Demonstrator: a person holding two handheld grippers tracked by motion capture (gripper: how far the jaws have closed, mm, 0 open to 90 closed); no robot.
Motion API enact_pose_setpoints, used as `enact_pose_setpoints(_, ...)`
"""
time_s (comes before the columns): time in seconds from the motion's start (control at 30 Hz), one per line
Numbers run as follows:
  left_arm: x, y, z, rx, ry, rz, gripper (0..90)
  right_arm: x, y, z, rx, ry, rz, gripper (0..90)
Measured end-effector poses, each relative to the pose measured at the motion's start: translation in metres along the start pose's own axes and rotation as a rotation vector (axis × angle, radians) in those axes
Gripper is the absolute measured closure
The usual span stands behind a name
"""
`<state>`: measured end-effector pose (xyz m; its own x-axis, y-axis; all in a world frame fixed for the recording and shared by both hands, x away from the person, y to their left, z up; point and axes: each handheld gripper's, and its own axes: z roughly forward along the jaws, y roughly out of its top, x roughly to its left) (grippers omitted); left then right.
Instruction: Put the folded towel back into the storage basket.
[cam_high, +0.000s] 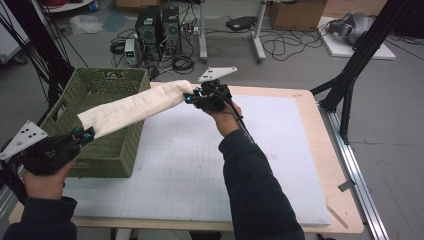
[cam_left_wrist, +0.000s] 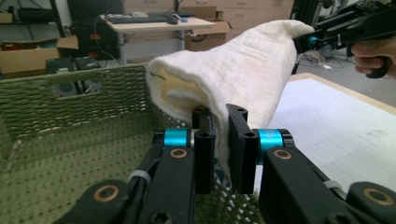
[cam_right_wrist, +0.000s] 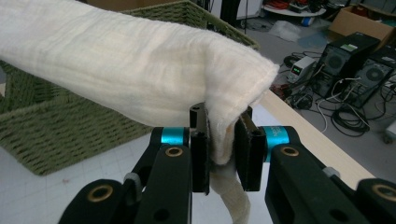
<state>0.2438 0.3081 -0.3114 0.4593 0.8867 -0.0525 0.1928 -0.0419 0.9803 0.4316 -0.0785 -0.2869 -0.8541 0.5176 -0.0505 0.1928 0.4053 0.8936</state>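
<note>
A cream towel (cam_high: 132, 107), folded into a long band, hangs stretched in the air between the two grippers. In the high view it runs from about 8 o'clock up toward 1 o'clock, passing over the near right corner of a green woven basket (cam_high: 102, 145) without resting on it, as far as that view tells.

The left gripper (cam_high: 84, 134) sits at 8 o'clock in the high view, held in a hand (cam_high: 42, 185) at the lower left edge, just in front of the basket. In the left gripper view its fingers (cam_left_wrist: 204, 161) are clenched on the towel's end, a thin fold of cloth pinched between the two black pads, with the open loop of the folded band rising above them and the basket's inside below.

The right gripper (cam_high: 192, 98) is near the middle of the high view, a little toward 12 o'clock, above the far edge of the white mat (cam_high: 280, 165) that covers the worktop (cam_high: 330, 150). The right hand (cam_high: 222, 120) holds it raised, the dark sleeve (cam_high: 255, 190) reaching in from 6 o'clock. In the right gripper view its fingers (cam_right_wrist: 247, 156) are clamped on the other end of the towel; a bunched corner hangs down below them, and the band stretches away toward 10 o'clock over the basket.

Beyond the worktop, at 12 o'clock, computer towers (cam_high: 157, 30) and loose cables (cam_high: 280, 47) lie on the floor.
</note>
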Motion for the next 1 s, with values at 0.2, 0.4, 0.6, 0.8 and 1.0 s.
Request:
enact_pose_setpoints(0.2, 0.016, 0.000, -0.007, -0.003, 0.046, -0.014, 81.7, 0.001, 0.025, 0.026, -0.004, 0.008, -0.024, 78.5)
enact_pose_setpoints(0.4, 0.029, -0.003, -0.015, -0.001, 0.089, -0.017, 81.7, 0.004, 0.046, 0.055, 0.022, 0.013, -0.042, 78.6)
enact_pose_setpoints(0.6, 0.039, -0.007, -0.024, 0.003, 0.132, -0.016, 81.6, 0.011, 0.063, 0.082, 0.037, 0.022, -0.058, 78.5)
enact_pose_setpoints(0.8, 0.049, -0.014, -0.036, -0.004, 0.182, -0.025, 81.5, 0.020, 0.077, 0.107, 0.056, 0.037, -0.091, 78.5)
enact_pose_setpoints(1.0, 0.058, -0.019, -0.043, 0.004, 0.215, -0.020, 81.5, 0.027, 0.088, 0.129, 0.054, 0.042, -0.091, 78.5)
